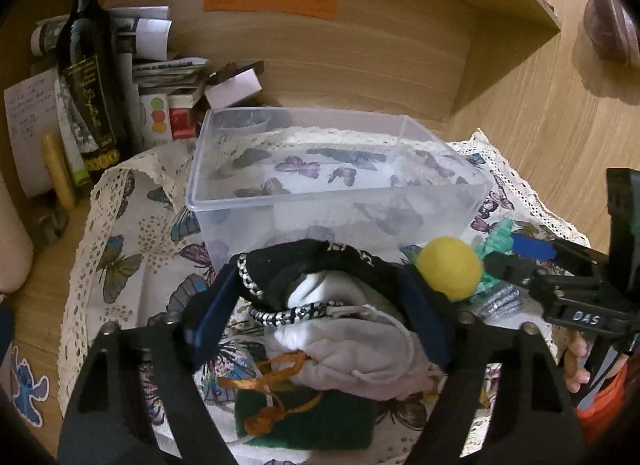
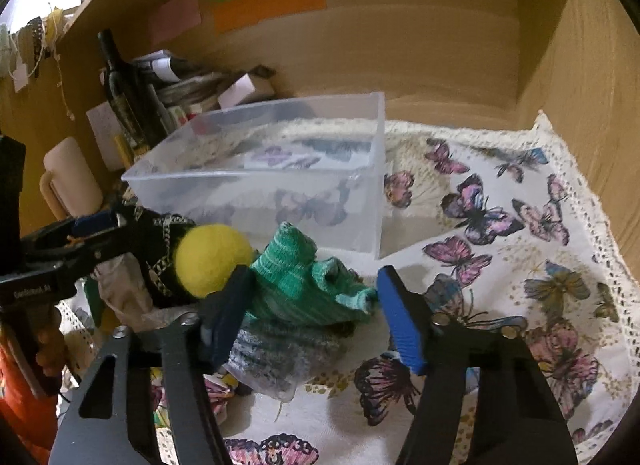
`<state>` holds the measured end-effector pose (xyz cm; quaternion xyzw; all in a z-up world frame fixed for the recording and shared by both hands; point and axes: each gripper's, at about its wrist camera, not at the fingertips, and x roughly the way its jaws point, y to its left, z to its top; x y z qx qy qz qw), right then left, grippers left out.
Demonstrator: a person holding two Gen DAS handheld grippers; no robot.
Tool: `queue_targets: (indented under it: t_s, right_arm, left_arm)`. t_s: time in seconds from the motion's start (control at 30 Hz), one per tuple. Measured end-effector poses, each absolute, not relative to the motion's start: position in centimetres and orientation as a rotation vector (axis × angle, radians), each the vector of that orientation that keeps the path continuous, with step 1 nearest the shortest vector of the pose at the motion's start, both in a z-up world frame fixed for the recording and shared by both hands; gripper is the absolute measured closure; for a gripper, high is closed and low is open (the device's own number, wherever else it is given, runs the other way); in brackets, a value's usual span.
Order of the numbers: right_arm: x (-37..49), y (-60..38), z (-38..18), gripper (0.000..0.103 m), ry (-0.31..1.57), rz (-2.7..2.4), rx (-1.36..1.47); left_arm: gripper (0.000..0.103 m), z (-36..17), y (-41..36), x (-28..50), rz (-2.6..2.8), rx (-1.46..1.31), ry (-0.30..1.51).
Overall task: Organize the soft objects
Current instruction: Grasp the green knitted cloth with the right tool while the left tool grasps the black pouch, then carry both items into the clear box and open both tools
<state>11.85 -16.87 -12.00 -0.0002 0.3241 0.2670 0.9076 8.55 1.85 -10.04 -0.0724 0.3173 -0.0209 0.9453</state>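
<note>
**Two grippers over a heap of soft things beside a clear box**

In the left wrist view, the left gripper (image 1: 320, 297) sits at the lower middle of the frame with its blue fingers (image 1: 212, 313) spread wide on either side of a black garment (image 1: 316, 261) trimmed in black-and-white braid. The fingers lie against the cloth's edges; whether they press it cannot be told. Below the garment lies a grey drawstring pouch (image 1: 360, 353), and under that a green pad (image 1: 304, 421) with an orange ribbon (image 1: 276, 377) across it.

A yellow felt ball (image 1: 448, 267) rests just right of the black garment, touching it. In the right wrist view the ball (image 2: 214, 259) is at the centre left, against a green knitted sock (image 2: 304, 285). The right gripper (image 2: 312, 313) has its jaws apart around that sock, one finger touching the sock's left side, the other just beside its toe. A grey knitted piece (image 2: 276, 353) lies under the sock.

The clear plastic box (image 1: 248, 201) stands just behind the heap, on a butterfly-print cloth (image 2: 500, 265) edged with lace. A dark bottle (image 1: 90, 77) stands at the upper left on the wooden table (image 1: 540, 125).
</note>
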Motion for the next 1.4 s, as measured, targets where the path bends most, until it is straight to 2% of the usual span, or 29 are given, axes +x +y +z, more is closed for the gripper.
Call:
queue_targets:
  t_s: [0.1, 0.17, 0.2, 0.37, 0.57, 1.0, 1.4]
  right_arm:
    - [11.8, -16.8, -12.0, 0.057, 0.663, 0.555, -0.004]
    - [11.7, -16.8, -12.0, 0.069, 0.656, 0.554, -0.011]
    - [11.7, -16.7, -11.9, 0.074, 0.652, 0.549, -0.018]
    - [11.5, -17.0, -11.5, 0.083, 0.624, 0.535, -0.023]
    - [10.7, -17.7, -9.7, 0.085, 0.545, 0.499, -0.024]
    - [10.8, -18.6, -5.3, 0.085, 0.394, 0.445, -0.028]
    - [12.6, -16.3, -2.8, 0.085, 0.339, 0.45, -0.046]
  left_arm:
    - [0.041, -10.0, 1.7, 8.4, -0.034, -0.134, 0.641]
    - [0.064, -10.0, 1.6, 8.2, -0.027, -0.124, 0.636]
    - [0.067, -9.9, 1.6, 8.2, -0.024, -0.12, 0.637]
    - [0.082, -9.5, 2.4, 8.1, -0.031, -0.137, 0.625]
    - [0.087, -8.1, 2.4, 7.4, -0.035, -0.129, 0.582]
    - [0.088, -2.6, 3.4, 6.6, -0.007, -0.125, 0.444]
    - [0.088, 1.0, 5.3, 10.1, 0.068, -0.111, 0.388]
